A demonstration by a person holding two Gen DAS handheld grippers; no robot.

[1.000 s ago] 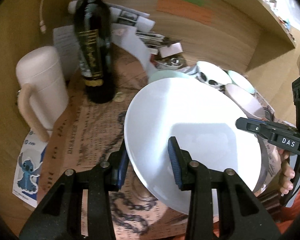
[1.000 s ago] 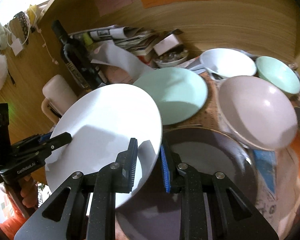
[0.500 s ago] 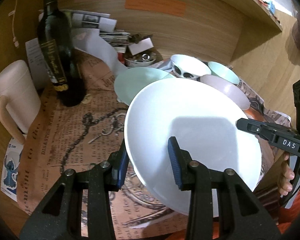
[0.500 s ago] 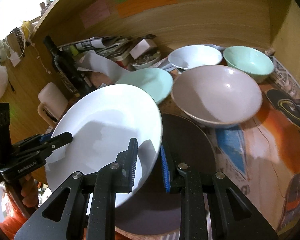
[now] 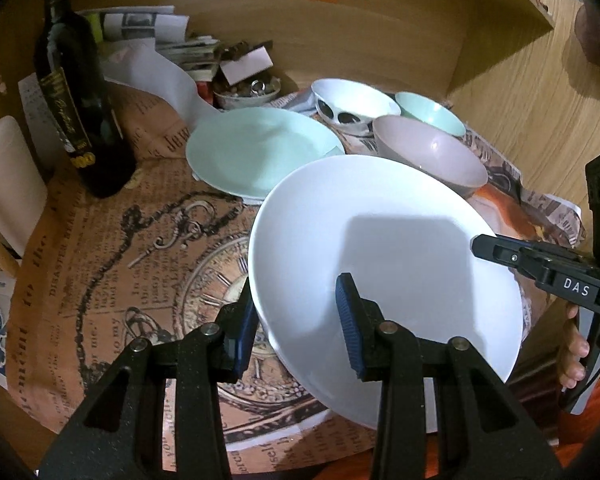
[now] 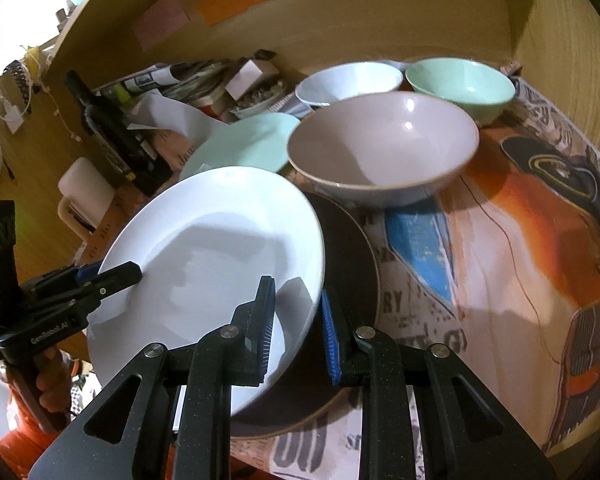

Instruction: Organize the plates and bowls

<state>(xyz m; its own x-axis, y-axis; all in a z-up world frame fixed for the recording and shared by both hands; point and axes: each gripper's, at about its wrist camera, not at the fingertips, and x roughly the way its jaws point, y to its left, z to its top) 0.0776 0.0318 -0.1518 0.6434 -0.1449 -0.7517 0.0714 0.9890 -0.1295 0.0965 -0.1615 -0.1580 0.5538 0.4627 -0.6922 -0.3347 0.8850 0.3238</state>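
You hold the white plate [image 6: 220, 256] tilted over the dark plate [image 6: 352, 248], the left gripper [image 5: 296, 320] and right gripper [image 6: 296, 320] each clamped on an opposite rim. Uneven lowering could slip it against the pink bowl [image 6: 384, 148] just beyond.

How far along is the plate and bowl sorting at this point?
Nothing looks stacked yet. In hand: both tongs, left and right, grip the white plate by opposite rims, tilted above the dark plate. Left: the mint plate, pink bowl, white bowl and mint bowl sit separately.
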